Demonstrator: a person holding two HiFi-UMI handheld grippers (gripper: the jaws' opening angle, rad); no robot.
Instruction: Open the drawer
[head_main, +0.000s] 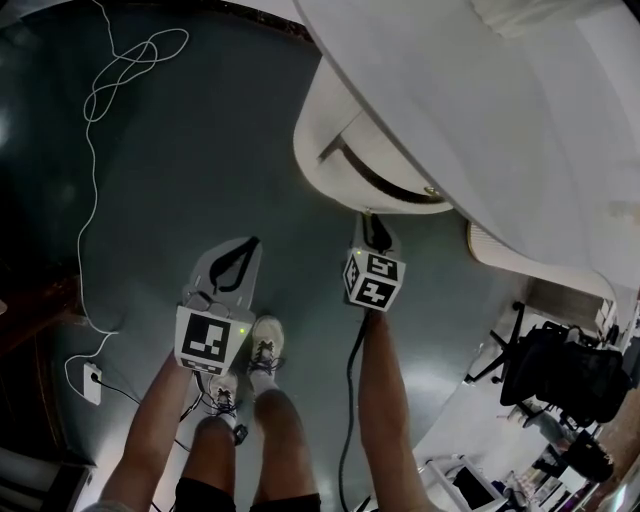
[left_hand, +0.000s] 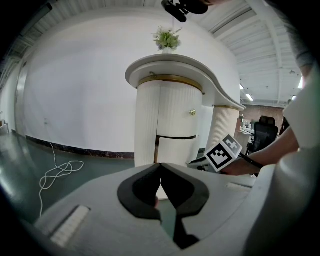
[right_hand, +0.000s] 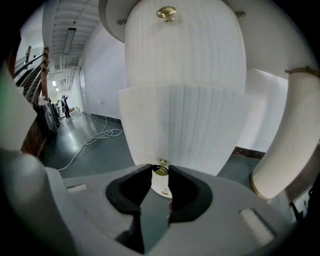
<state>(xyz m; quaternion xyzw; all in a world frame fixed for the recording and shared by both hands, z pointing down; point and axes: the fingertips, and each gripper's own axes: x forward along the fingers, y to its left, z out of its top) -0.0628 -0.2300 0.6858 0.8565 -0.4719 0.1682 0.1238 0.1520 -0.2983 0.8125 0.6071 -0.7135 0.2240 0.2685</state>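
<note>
The step in hand is the grasp on the handle: in the right gripper view the fingers (right_hand: 131, 189) of the right gripper (head_main: 371, 225) pinch the small brass knob (right_hand: 160, 169) at the lower edge of the drawer (right_hand: 185, 127), one pad on each side of it. That drawer is the lower fluted white front of the round cabinet (left_hand: 170, 95), at about 1 o'clock from the person in the head view. A dark gap runs along its top edge, and whether it has already begun to come out I cannot tell. As I judge it, the next move calls for a straight pull back toward the person along the drawer's own line, with the pinch kept firm, since so small and rounded a knob could slip free if the gripper tilts. The left gripper (left_hand: 160, 167) hangs idle at 9 o'clock of the right one, fingers pressed together on nothing. The person's shoes (head_main: 265, 345) stand at 6 o'clock on the floor (head_main: 200, 150), in the path of the pull, so there may be need to step back. A white cable (head_main: 95, 200) lies at 10 o'clock, an office chair (head_main: 565, 375) at 4 o'clock, both well apart.
</note>
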